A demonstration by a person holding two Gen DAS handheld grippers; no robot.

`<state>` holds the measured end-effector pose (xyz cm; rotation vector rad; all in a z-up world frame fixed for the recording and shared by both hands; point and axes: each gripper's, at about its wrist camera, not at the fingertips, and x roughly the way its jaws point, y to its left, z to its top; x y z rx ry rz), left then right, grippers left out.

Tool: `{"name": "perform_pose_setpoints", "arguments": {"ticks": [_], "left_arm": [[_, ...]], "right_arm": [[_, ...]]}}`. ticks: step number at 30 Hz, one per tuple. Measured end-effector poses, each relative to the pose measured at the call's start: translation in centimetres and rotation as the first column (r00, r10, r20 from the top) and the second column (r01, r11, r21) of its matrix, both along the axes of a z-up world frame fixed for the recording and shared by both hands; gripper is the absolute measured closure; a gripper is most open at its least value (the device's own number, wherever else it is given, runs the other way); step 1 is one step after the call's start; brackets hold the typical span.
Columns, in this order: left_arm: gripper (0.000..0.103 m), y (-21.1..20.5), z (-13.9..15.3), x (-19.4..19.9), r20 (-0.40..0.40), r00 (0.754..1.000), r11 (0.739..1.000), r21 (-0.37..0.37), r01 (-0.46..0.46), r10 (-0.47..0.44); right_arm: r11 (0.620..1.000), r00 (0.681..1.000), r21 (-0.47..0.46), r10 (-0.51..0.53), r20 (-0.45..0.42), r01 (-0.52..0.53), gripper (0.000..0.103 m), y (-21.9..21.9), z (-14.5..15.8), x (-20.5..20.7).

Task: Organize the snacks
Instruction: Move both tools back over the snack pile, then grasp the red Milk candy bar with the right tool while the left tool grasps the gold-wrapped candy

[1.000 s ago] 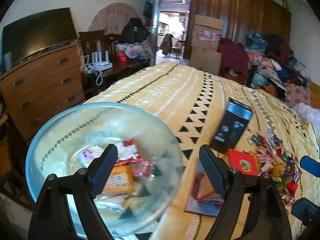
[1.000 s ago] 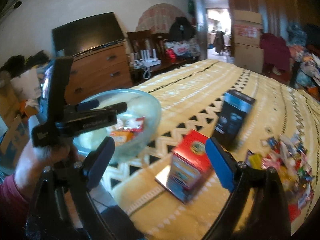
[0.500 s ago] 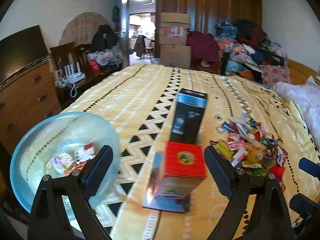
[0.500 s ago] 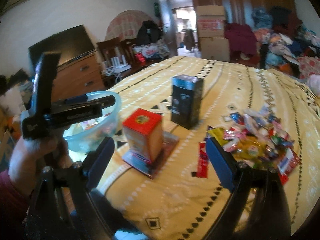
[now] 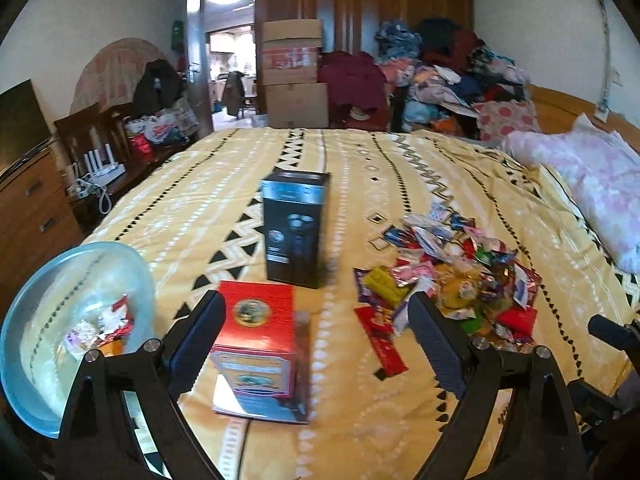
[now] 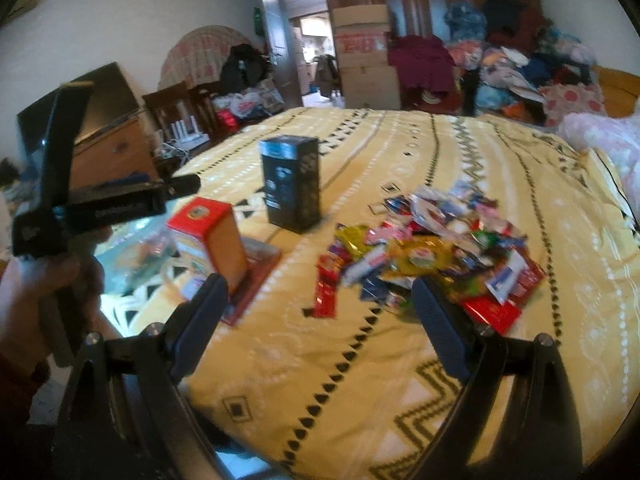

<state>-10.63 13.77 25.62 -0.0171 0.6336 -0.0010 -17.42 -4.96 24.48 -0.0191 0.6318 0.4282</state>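
I held both sets of fingers wide apart and empty, my right gripper (image 6: 316,320) aimed at the snacks (image 6: 432,248) heaped loose on the bed (image 6: 400,380), my left gripper (image 5: 316,340) near the bowl (image 5: 36,360) meant to collect them.

Left wrist camera sits low at the near edge of the yellow patterned bed (image 5: 400,168), facing along it toward the far wooden wardrobe (image 5: 360,20), close to the red cardboard box (image 5: 256,320). Right wrist camera looks the same way from further right and slightly higher. Both views share the red cardboard box (image 6: 204,224), the tall black carton (image 5: 296,228) (image 6: 291,184) and the heap of coloured snack wrappers (image 5: 448,276) (image 6: 432,248).
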Motion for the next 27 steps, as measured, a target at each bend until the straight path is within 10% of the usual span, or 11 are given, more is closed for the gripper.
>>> {"name": "perform_pose_setpoints", "arguments": {"ticks": [12, 27], "left_arm": [[0.0, -8.5, -4.6, -2.0, -0.076, 0.961, 0.964, -0.035, 0.262, -0.264], [0.0, -10.1, -12.4, -0.8, -0.247, 0.919, 0.95, -0.149, 0.276, -0.306]], "right_arm": [[0.993, 0.988, -0.04, -0.116, -0.102, 0.112, 0.009, -6.0, -5.0, -2.3], [0.97, 0.942, -0.096, -0.239, -0.237, 0.222, 0.013, -14.0, -12.2, 2.5]]}}
